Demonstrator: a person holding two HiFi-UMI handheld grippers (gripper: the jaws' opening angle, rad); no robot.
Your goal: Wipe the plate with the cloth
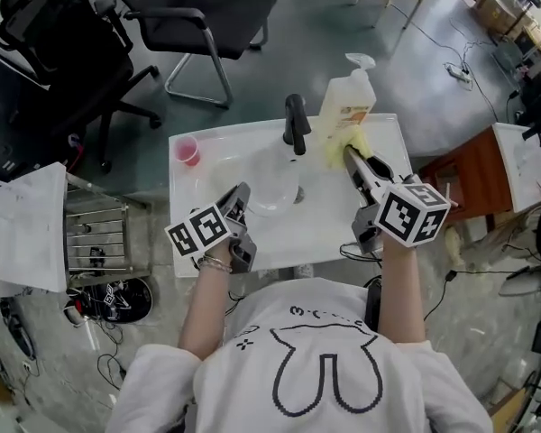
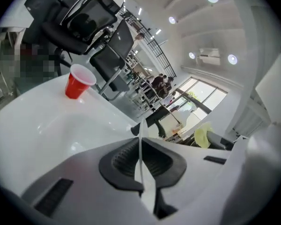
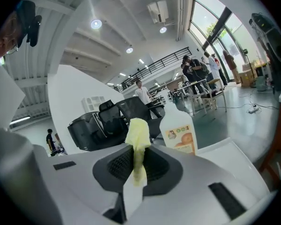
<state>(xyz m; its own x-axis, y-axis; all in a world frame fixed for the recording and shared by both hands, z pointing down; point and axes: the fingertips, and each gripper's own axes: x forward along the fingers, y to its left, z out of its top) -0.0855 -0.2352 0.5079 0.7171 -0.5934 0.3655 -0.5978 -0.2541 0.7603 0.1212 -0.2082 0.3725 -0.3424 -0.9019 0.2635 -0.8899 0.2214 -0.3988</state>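
Note:
A thin white plate [image 1: 272, 190] hangs over the white sink [image 1: 198, 183], and my left gripper [image 1: 244, 197] is shut on its near rim. In the left gripper view the plate [image 2: 141, 131] shows edge-on, pinched between the black pads of the left gripper [image 2: 141, 150]. My right gripper [image 1: 351, 156] is shut on a yellow cloth [image 1: 340, 144], held to the right of the plate and apart from it. In the right gripper view the cloth [image 3: 137, 136] sticks up from between the jaws of the right gripper [image 3: 138, 157].
A black faucet [image 1: 295, 123] stands at the sink's back edge, with a soap bottle [image 1: 348, 97] to its right. A red cup [image 1: 188, 151] sits at the back left corner. Office chairs [image 1: 198, 16] stand beyond the sink and a wire rack [image 1: 97, 233] to its left.

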